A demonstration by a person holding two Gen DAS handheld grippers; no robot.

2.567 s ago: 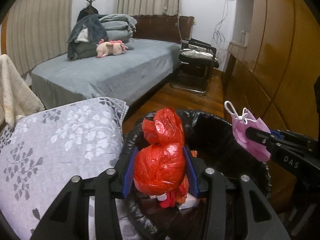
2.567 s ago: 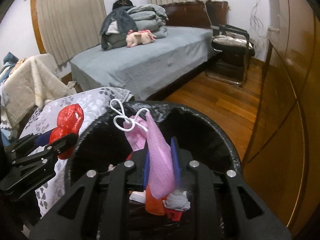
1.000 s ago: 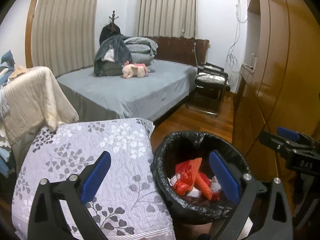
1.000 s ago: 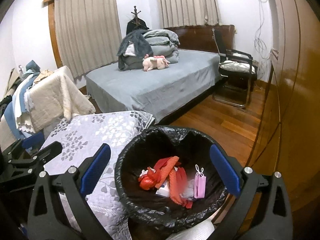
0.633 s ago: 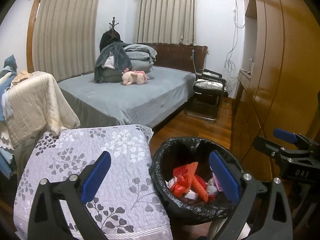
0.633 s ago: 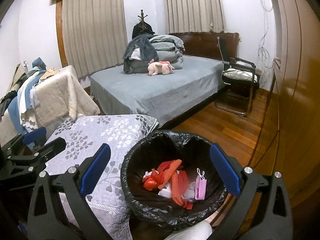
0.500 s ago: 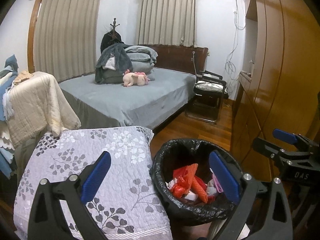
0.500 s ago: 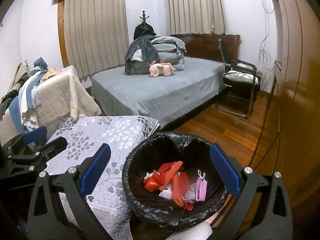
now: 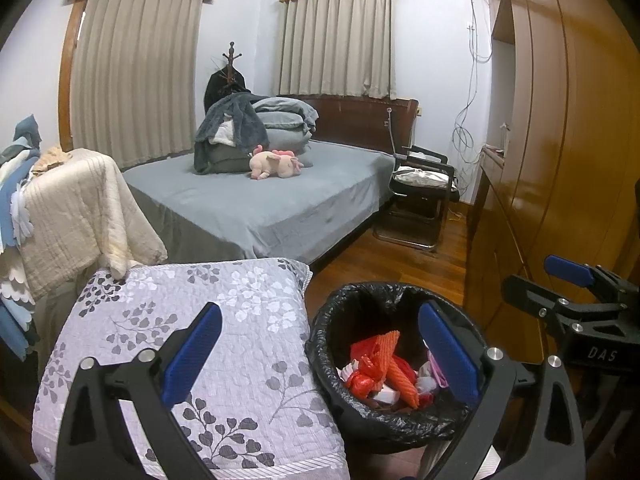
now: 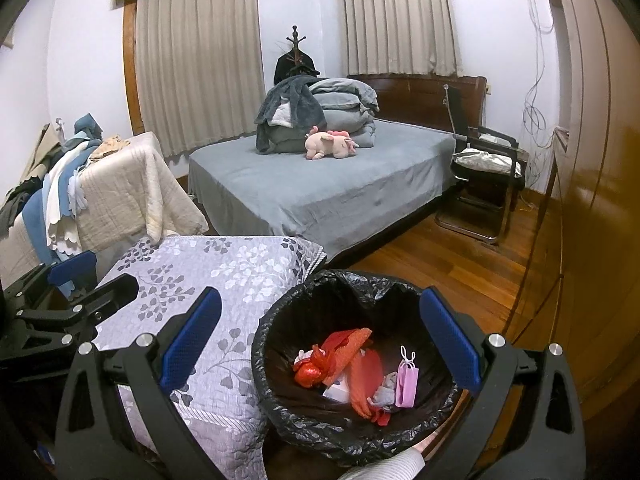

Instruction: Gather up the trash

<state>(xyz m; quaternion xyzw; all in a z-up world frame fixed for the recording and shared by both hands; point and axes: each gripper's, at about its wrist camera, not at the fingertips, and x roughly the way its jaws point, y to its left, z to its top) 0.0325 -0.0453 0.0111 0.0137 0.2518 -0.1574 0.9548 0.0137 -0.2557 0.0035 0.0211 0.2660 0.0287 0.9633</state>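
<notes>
- We are holding the left gripper [image 9: 320, 354] with its blue-padded jaws spread wide and gripping nothing; one pad is hanging over the floral quilt [image 9: 192, 344], the other over the bin's far rim.
- We are holding the right gripper [image 10: 320, 340] just as wide and just as empty — its two pads are framing the trash bin [image 10: 304, 316] from either side.
- The bin, lined with a black bag, is standing on the wooden floor [image 10: 448, 264], just beside the quilt's right edge and near the wooden wardrobe [image 10: 600, 200].
- Inside the bin, the trash is lying in a heap: a crumpled red plastic bag [image 10: 310, 372] toward the left, orange-red mesh pieces [image 10: 360, 380] in the middle, and a pink face mask [image 10: 407, 386] leaning toward the right wall with its white ear loop pointing up.
- In the left wrist view the same red bag [image 9: 360, 378] and mesh are showing, while the mask is mostly hiding behind the right pad.
- Beyond the quilt, a grey bed [image 10: 340, 184] is carrying folded bedding and a pink plush toy [image 10: 330, 144] — a black chair [image 10: 486, 172] is standing near its far corner.
</notes>
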